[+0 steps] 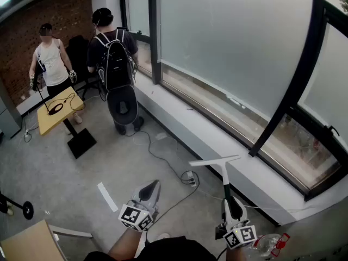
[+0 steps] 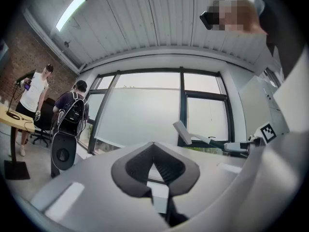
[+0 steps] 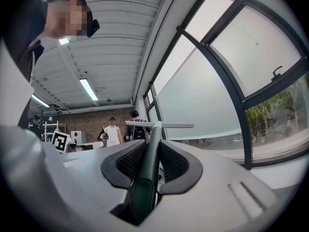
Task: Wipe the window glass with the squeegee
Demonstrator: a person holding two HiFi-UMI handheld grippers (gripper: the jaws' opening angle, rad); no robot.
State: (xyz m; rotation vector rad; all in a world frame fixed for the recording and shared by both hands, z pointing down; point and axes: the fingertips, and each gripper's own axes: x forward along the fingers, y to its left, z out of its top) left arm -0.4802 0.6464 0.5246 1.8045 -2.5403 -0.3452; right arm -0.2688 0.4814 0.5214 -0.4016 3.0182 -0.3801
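The squeegee [image 1: 223, 174] stands upright in the right gripper [image 1: 231, 204], whose jaws clench its dark green handle. Its blade is near the white sill [image 1: 190, 126], well short of the window glass [image 1: 234, 42]. Wiping seems not yet begun, so the whole pane remains. The left gripper [image 1: 153, 189] is closed on nothing, low beside it.
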